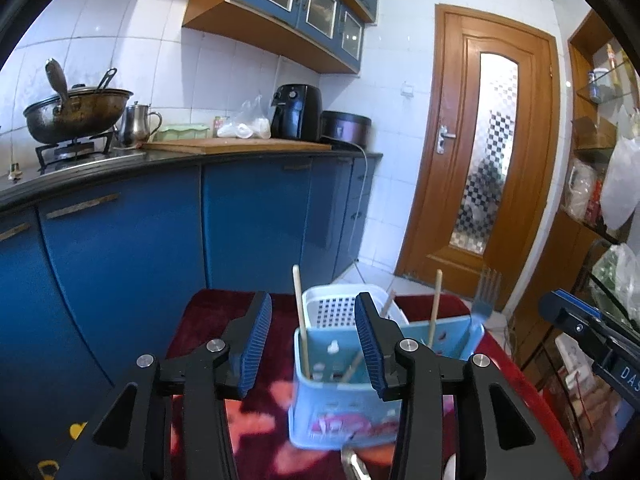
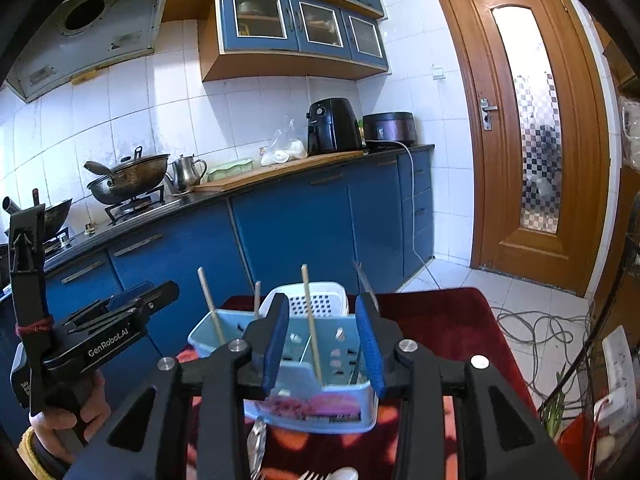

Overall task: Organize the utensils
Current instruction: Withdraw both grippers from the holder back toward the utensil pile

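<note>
A light blue utensil caddy (image 1: 344,412) (image 2: 316,404) stands on a table with a dark red cloth (image 1: 208,320) (image 2: 440,320). Wooden chopsticks (image 1: 299,312) (image 2: 310,312) stick up from it, and a blue-handled fork (image 1: 480,304) stands in its right end. A white perforated basket (image 1: 336,308) (image 2: 316,300) sits just behind. My left gripper (image 1: 312,344) hovers open in front of the caddy, nothing pressed between its blue pads. My right gripper (image 2: 323,344) is likewise open and empty before the caddy. A metal spoon (image 1: 354,464) (image 2: 256,444) lies on the cloth below.
Blue cabinets under a dark counter (image 2: 280,176) run along the back, with woks on a stove (image 2: 128,176), a kettle, an air fryer (image 2: 332,124) and a rice cooker. A wooden door (image 2: 532,120) is at right. Cables (image 2: 540,328) lie on the floor.
</note>
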{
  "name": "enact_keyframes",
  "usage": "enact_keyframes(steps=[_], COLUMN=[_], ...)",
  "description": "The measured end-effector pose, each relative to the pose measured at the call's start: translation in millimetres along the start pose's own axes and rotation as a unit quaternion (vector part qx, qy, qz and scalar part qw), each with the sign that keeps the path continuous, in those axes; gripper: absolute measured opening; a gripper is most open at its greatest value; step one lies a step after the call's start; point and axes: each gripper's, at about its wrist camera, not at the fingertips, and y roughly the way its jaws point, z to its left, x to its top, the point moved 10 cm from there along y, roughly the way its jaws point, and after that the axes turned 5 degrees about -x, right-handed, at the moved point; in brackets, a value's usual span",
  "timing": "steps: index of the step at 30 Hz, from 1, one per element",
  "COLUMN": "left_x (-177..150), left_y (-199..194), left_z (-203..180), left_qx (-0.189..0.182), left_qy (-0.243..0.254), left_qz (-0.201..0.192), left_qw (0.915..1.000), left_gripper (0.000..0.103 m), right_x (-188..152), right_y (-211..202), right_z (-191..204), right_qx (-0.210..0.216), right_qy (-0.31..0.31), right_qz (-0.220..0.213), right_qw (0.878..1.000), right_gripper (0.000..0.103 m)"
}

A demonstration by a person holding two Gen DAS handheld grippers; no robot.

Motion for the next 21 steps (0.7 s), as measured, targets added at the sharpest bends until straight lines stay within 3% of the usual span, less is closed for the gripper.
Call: enact_keyframes(steps=[12,21], left_x=[-38.8,-76.1], left_y=[-38.2,-36.0], left_z=[-18.5,-20.2], left_qx=[-0.010,-0.016], left_qy=[0.014,0.003], left_qz=[0.042,0.087], left_qw=[0.9990,0.9961], left_gripper=[0.045,0.045], right_x=[-45.1,-92.8], right_y=[-24.5,-16.6], right_z=[-1.1,-7.9], right_qx=[0.000,0.001], right_qy=[0.017,0.041], right_qz=[0.037,0.091], right_qw=[0.999,0.995], right_gripper=[0.040,0.041])
